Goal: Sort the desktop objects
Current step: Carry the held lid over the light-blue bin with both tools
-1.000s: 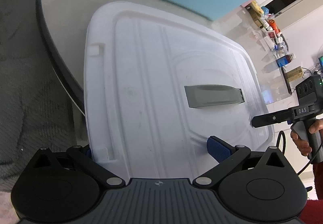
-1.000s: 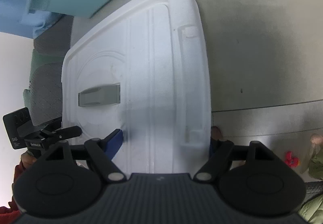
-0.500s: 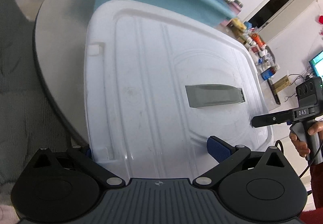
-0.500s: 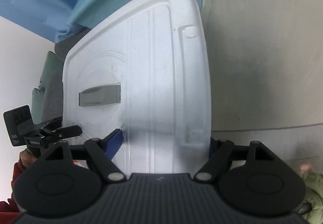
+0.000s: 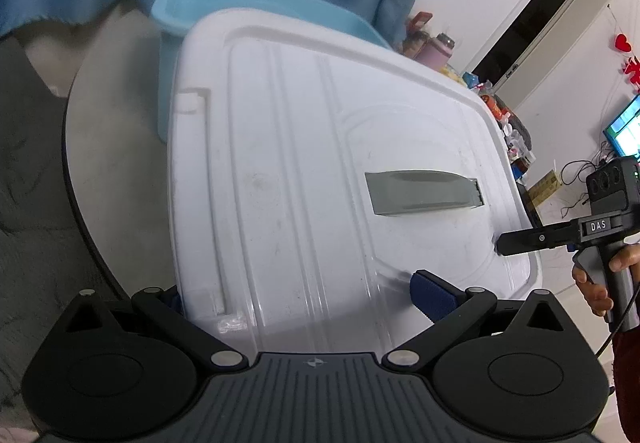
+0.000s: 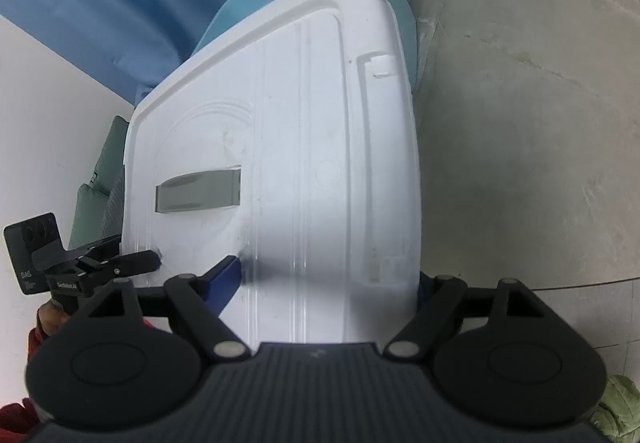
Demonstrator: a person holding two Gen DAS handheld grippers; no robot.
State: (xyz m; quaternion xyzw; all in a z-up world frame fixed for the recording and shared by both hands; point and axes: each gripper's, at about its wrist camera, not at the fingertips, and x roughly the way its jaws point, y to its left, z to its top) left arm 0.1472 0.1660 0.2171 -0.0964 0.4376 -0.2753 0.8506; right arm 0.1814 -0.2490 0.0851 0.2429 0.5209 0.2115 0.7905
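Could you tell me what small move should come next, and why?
Probably swing the white lid sideways off the blue bin and lower it onto the table: the left gripper and right gripper hold its near edge above the bin, and the right gripper's jaws are opening with the lid between them.

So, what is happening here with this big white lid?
A person holds the white lid with both grippers, one at each near corner. The left gripper clamps its corner. The right gripper straddles its own corner, and its jaws are opening. The lid is above the blue bin on the round table.
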